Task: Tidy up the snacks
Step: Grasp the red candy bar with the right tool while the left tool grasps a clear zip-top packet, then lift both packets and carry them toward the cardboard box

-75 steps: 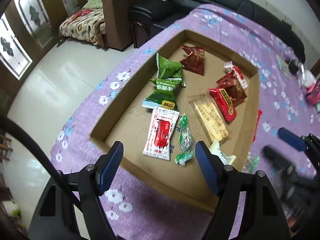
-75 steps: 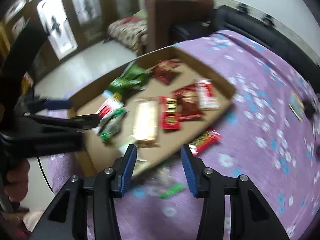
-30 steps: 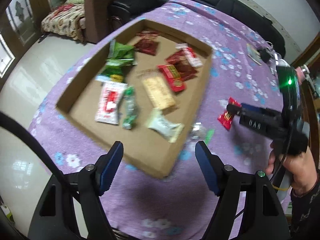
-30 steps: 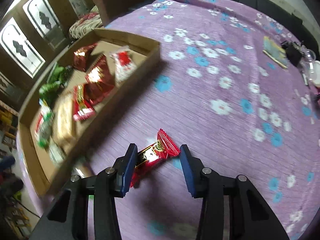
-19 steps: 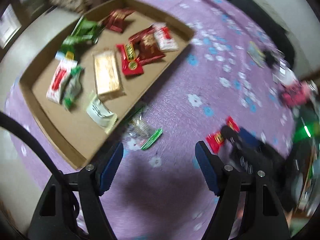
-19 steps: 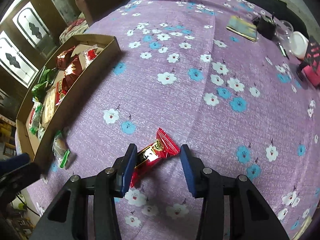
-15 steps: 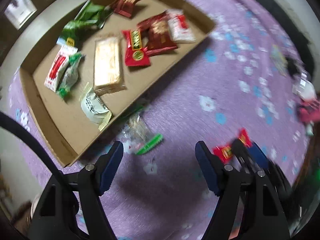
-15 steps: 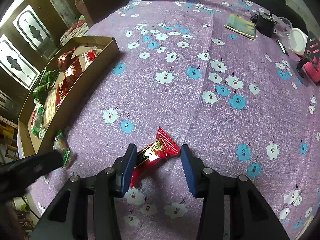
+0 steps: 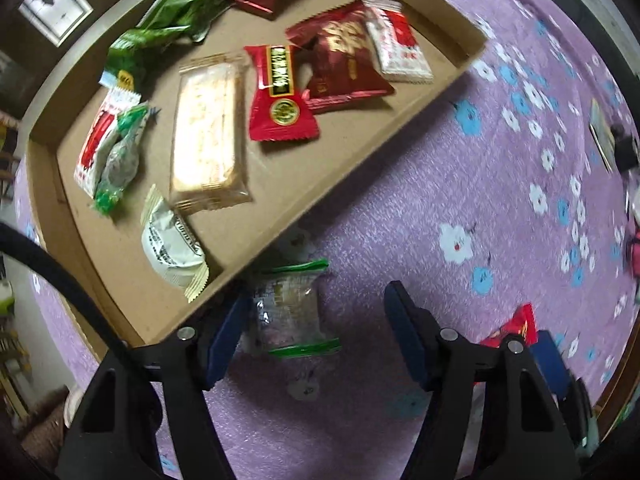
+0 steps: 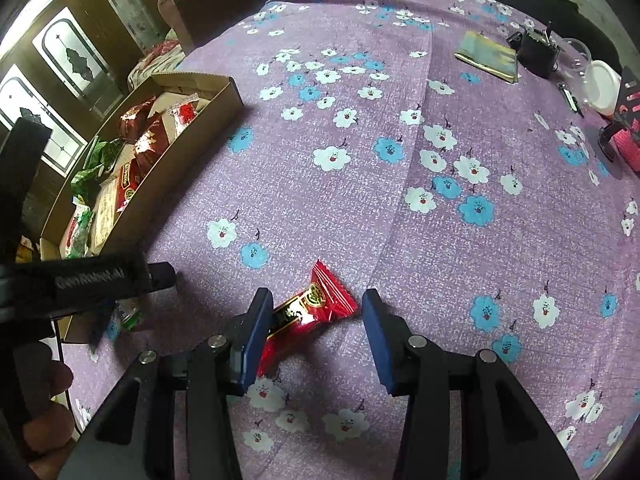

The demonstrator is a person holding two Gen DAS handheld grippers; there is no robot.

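Observation:
A cardboard tray holds several snack packets; it also shows in the right wrist view. A clear packet with green ends lies on the purple cloth just outside the tray wall, between the open jaws of my left gripper. A red candy packet lies on the cloth between the open jaws of my right gripper; it also shows at the left wrist view's right edge. Neither gripper touches its packet.
The table carries a purple flowered cloth. At its far right are a notebook, a black box, a clear lidded container and a pink object. A sofa and armchair stand beyond.
My left gripper has swung from above the tray down and right to the green-ended packet. My right gripper came to the red candy packet and has held there over the last second.

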